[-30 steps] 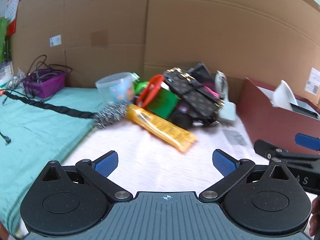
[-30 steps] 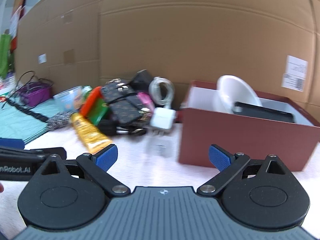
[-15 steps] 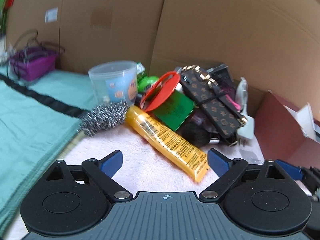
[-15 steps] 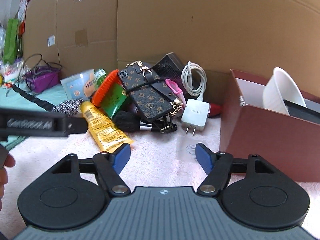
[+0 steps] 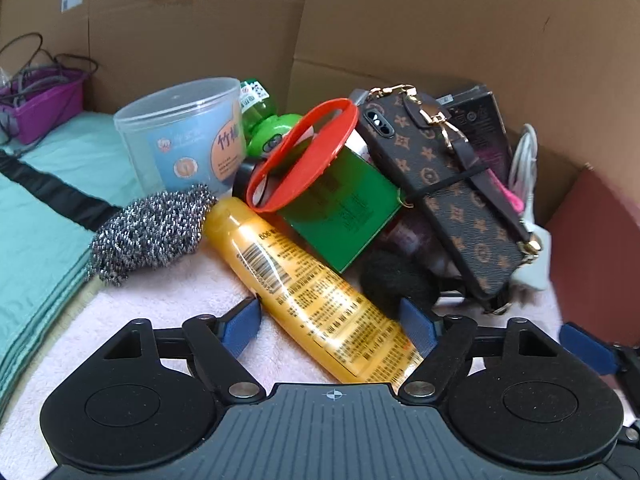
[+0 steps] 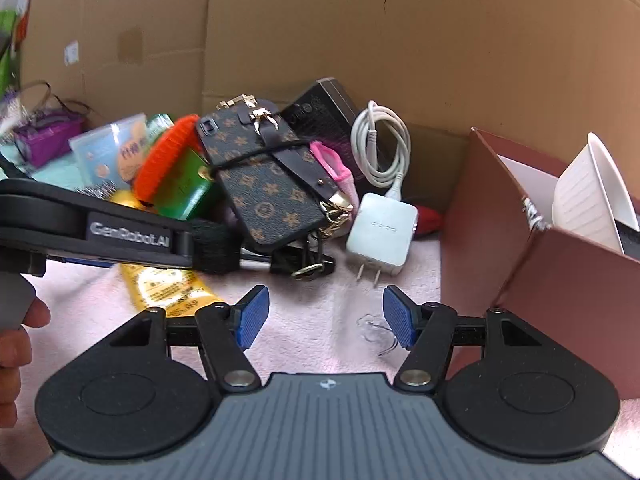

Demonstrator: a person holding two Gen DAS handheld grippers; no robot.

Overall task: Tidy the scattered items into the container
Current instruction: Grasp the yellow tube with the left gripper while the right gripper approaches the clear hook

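My left gripper (image 5: pixel 328 328) straddles a yellow tube (image 5: pixel 312 288) lying on the pink cloth. Its jaws are closing and the pads do not visibly press the tube. Behind the tube is a pile: a steel scourer (image 5: pixel 148 236), a clear tub (image 5: pixel 184 136), a red ring (image 5: pixel 304 156), a green box (image 5: pixel 344 208) and a brown patterned phone case (image 5: pixel 440 184). My right gripper (image 6: pixel 324 318) hovers low over the cloth, jaws closing, nothing gripped. In front of it lie a white charger (image 6: pixel 382 232) and its cable (image 6: pixel 380 148). The dark red box (image 6: pixel 500 216) stands to the right.
A white bowl (image 6: pixel 592 192) leans inside the red box. Cardboard walls (image 5: pixel 440 40) close off the back. A teal cloth (image 5: pixel 36 216) and a purple basket (image 5: pixel 44 108) lie to the left. A small clear hook (image 6: pixel 376 332) lies by my right gripper's right finger. A person's hand (image 6: pixel 16 344) shows at the left edge.
Both grippers moved forward and down toward the pile and narrowed their jaws. The yellow tube now lies between the left fingers; the charger is closer to the right gripper.
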